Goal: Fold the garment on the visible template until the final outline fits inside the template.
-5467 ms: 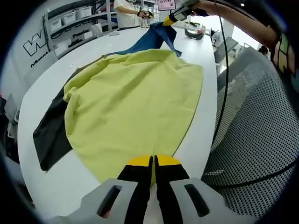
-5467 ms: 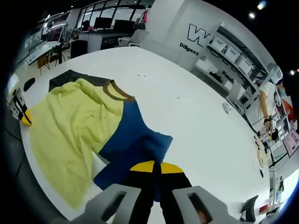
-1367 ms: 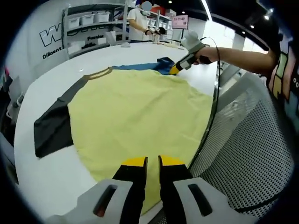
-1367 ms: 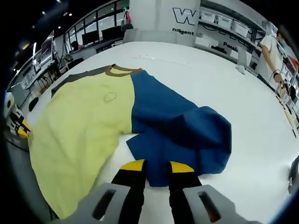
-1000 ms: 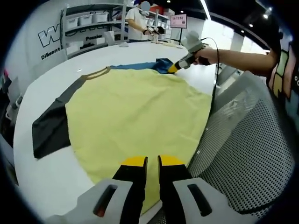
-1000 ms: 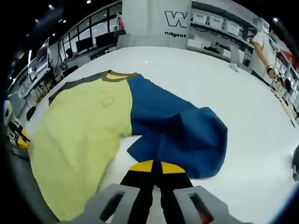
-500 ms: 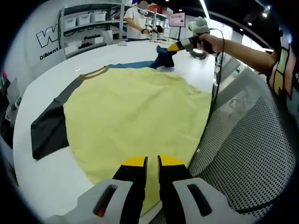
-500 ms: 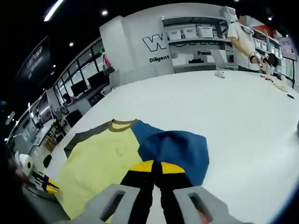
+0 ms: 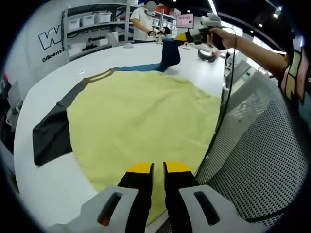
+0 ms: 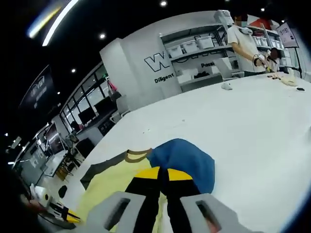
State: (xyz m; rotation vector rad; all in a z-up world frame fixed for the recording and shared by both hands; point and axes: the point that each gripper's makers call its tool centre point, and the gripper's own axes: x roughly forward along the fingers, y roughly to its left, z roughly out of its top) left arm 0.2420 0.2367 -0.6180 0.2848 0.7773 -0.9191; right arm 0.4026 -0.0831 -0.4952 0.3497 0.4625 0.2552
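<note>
Right gripper: jaws clenched on the blue sleeve, lifted above the white surface. Left gripper: jaws released, slightly parted over the yellow T-shirt.

Bright, even light falls from ceiling spots and a long strip lamp, leaving only faint, soft shadows on the glossy white round worktop. Both views bow strongly toward their edges. The right gripper view looks slightly smeared, its background shelves soft.
</note>
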